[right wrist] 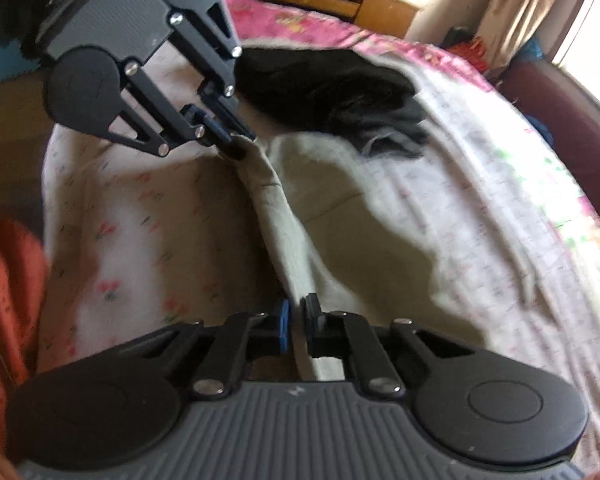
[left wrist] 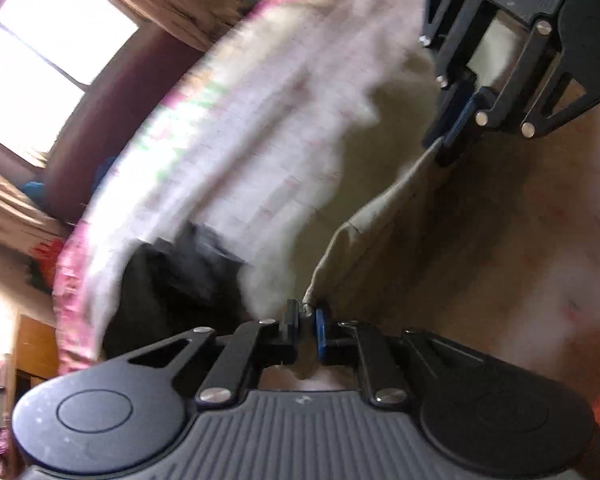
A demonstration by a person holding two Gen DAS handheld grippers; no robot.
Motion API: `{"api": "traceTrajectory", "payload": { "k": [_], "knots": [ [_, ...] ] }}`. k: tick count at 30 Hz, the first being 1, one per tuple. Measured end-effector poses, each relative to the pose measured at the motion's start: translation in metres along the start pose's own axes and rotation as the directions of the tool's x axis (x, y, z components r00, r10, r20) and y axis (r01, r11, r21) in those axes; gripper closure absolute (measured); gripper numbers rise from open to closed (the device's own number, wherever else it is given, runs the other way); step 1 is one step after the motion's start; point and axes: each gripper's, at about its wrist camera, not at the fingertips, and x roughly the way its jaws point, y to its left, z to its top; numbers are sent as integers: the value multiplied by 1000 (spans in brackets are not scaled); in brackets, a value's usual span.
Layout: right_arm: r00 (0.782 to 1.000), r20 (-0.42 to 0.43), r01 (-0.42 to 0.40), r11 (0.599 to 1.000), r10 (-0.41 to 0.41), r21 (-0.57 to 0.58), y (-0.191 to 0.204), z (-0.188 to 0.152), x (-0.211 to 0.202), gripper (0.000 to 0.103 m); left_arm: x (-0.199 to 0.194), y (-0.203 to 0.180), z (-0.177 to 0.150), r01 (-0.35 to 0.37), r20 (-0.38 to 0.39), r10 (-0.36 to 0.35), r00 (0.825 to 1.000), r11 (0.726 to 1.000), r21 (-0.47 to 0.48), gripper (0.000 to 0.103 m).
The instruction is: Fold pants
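**Two grippers pinch one edge of the beige pants above the bed**

Both pairs of fingers are closed on cloth. At the bottom centre of the left wrist view, the left gripper has its fingers nearly together, clamped on a corner of the beige pants. From there the fabric edge runs taut toward the upper right of the frame, where the right gripper nips its other end. In the right wrist view, the same stretched edge passes between the right gripper's narrow fingers at bottom centre. Beneath, the pants spread across the floral bedsheet. Farther off, a dark garment lies crumpled on the bed. Beyond it stand curtains and a bright window.
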Motion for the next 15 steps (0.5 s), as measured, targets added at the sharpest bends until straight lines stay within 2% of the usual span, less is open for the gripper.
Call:
{"api": "traceTrajectory", "payload": {
  "k": [2, 4, 5, 7, 9, 11, 14, 15],
  "knots": [
    [994, 43, 96, 995, -95, -7, -10, 7, -9, 97, -3, 2, 3, -91, 47, 91, 995, 996, -14, 76],
    [981, 90, 173, 985, -171, -13, -12, 10, -16, 97, -2, -4, -1, -98, 69, 102, 992, 993, -58, 77],
    [980, 98, 173, 985, -172, -3, -11, 8, -16, 97, 1, -10, -6, -76, 55, 80, 995, 995, -66, 77],
    [995, 42, 89, 996, -90, 21, -2, -2, -3, 97, 12, -30, -22, -26, -13, 26, 1000, 999, -36, 77],
    [999, -24, 27, 999, -28, -26, 19, -17, 14, 97, 17, -47, -38, -1, -68, 1, 998, 1000, 6, 77],
    [996, -84, -16, 997, 10, -70, 39, -31, 26, 97, 14, -52, -43, 3, -84, -4, 996, 1000, -13, 76],
    [997, -69, 15, 997, -21, -76, 44, -36, 19, 91, 2, -44, -38, 28, -78, -34, 996, 997, -78, 71],
    [998, -60, 12, 999, -15, -43, 37, -34, 11, 82, -2, -41, -38, 28, -74, -34, 997, 996, -88, 71]
  ]
}}
